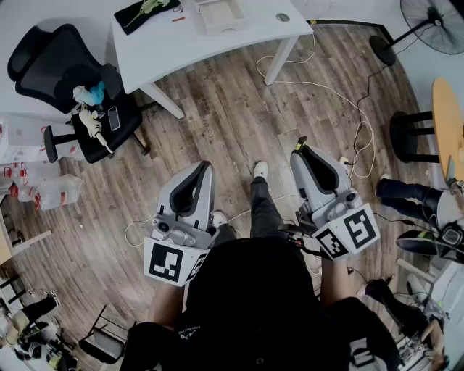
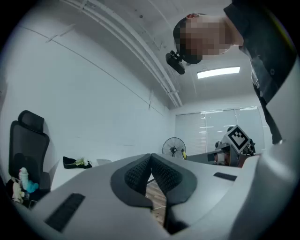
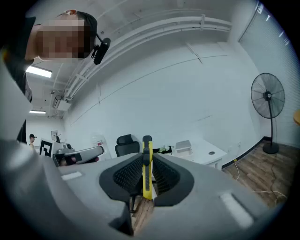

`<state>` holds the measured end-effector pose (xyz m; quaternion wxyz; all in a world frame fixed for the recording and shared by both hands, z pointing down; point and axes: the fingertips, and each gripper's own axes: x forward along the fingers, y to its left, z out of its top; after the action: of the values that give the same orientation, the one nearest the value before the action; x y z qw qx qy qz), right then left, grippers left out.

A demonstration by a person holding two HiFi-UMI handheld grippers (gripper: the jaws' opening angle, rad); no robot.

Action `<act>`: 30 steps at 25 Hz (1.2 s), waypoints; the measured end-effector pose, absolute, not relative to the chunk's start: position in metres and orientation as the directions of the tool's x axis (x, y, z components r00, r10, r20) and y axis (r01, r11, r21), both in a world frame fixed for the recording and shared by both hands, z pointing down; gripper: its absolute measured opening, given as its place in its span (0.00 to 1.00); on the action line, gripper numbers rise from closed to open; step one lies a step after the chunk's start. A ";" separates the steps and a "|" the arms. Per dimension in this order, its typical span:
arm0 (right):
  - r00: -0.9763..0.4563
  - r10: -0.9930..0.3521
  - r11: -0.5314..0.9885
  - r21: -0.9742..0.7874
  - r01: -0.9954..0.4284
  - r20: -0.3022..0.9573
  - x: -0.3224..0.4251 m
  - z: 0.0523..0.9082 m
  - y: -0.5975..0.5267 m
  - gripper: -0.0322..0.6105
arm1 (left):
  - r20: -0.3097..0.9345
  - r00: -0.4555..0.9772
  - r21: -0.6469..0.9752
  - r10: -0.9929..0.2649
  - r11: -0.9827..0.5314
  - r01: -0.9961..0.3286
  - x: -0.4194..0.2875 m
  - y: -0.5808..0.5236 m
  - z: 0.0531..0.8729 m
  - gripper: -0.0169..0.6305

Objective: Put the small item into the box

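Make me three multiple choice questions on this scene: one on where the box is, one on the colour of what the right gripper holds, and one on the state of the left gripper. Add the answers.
1. Where does the box stand?
A. on the white table
B. on the black office chair
C. on the wooden floor

2. What colour is the slim item in the right gripper?
A. red
B. yellow and black
C. blue

3. How do the jaws of the left gripper stand?
A. wide apart
B. closed on a cable
C. together, with nothing between them

Answers:
1 A: the head view shows the box on the tabletop.
2 B: the right gripper view shows a yellow strip with black parts clamped between the pads.
3 C: in the left gripper view the pads meet at their tips and hold nothing.
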<state>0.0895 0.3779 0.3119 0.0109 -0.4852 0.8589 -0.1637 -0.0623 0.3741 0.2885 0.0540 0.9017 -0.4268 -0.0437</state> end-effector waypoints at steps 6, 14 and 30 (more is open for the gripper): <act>-0.523 -0.843 0.489 -0.229 -0.842 0.123 -0.003 0.285 0.492 0.16 | 0.001 0.648 0.129 -0.762 -0.642 -0.756 -0.148 0.484 0.293 0.03; -0.517 -0.848 0.487 -0.214 -0.847 0.117 -0.019 0.267 0.559 0.16 | -0.057 0.677 0.116 -0.734 -0.678 -0.726 -0.157 0.547 0.269 0.03; -0.548 -0.836 0.521 -0.257 -0.814 0.041 0.058 0.267 0.544 0.16 | -0.041 0.631 0.114 -0.774 -0.631 -0.767 -0.078 0.535 0.260 0.03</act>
<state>0.0579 0.5439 0.2674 0.0440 -0.4735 0.8709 -0.1239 -0.0782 0.5346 0.2596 0.0428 0.9022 -0.4272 -0.0428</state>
